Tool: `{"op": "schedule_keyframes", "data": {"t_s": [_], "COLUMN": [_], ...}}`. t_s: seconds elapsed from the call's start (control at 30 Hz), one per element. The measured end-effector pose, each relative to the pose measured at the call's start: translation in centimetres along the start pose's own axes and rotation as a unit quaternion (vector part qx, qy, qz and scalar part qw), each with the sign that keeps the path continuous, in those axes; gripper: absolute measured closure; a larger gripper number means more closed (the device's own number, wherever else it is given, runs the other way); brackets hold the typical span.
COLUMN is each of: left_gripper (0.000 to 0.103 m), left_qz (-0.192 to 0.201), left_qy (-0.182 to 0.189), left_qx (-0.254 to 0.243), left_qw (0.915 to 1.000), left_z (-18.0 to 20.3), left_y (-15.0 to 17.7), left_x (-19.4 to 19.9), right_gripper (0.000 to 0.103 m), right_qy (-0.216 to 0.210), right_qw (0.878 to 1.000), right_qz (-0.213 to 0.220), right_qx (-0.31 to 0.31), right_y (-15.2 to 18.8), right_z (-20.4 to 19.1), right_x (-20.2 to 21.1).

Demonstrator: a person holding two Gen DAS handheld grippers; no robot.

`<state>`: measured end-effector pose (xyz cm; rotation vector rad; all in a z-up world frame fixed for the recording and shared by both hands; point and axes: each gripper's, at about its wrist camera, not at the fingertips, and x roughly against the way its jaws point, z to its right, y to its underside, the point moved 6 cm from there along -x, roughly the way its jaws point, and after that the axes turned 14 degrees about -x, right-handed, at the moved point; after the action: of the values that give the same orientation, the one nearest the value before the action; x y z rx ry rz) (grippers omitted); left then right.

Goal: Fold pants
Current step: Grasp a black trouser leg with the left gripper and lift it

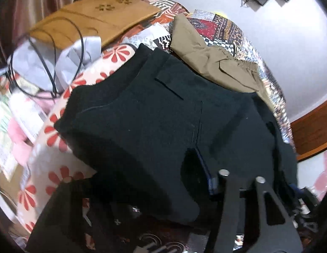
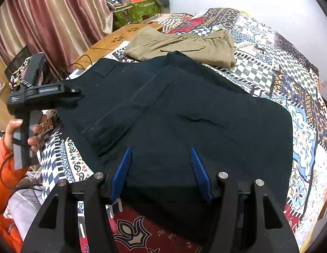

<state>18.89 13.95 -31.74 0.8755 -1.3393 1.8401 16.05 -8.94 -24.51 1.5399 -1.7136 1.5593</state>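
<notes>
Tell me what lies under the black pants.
The black pants lie on a patchwork bedspread, which shows all around them. Their far edge overlaps the tan pants. Whatever sits directly beneath the black cloth is covered and cannot be seen.

Before me: a patchwork bedspread (image 2: 269,67) of checked and floral squares covering the bed. Khaki trousers (image 2: 184,46) lie folded on it toward the far side. A wooden lap tray (image 2: 119,40) with flower cut-outs rests at the bed's left edge, black cable (image 1: 49,48) looped nearby. Striped maroon curtains (image 2: 58,14) hang behind; a green printed box (image 2: 138,10) stands beside them.
</notes>
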Motion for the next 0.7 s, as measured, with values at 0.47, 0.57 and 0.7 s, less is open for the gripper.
{"op": "schedule_keyframes", "data": {"t_s": [0.47,0.57,0.7], "left_gripper": [0.083,0.083,0.083], "left_qz": [0.089,0.116,0.147], "left_qy": [-0.105,-0.104,-0.096], "left_qx": [-0.157,-0.186,-0.220], "left_qw": [0.9779,0.9701,0.9596], "left_z": [5.0,7.3,10.4], "left_y": [-3.3,-4.6,-6.0], "left_x": [6.1,7.8,9.8], "right_gripper": [0.048,0.048,0.048], "right_qy": [-0.026,-0.019,0.008], "right_qw": [0.998,0.995,0.991], "right_qz": [0.023,0.051,0.076], "right_qx": [-0.054,-0.082,-0.107], "right_y": [-0.7,-1.1,-1.1], "right_z": [1.9,3.8,6.9], "right_x": [2.6,4.7,6.9]}}
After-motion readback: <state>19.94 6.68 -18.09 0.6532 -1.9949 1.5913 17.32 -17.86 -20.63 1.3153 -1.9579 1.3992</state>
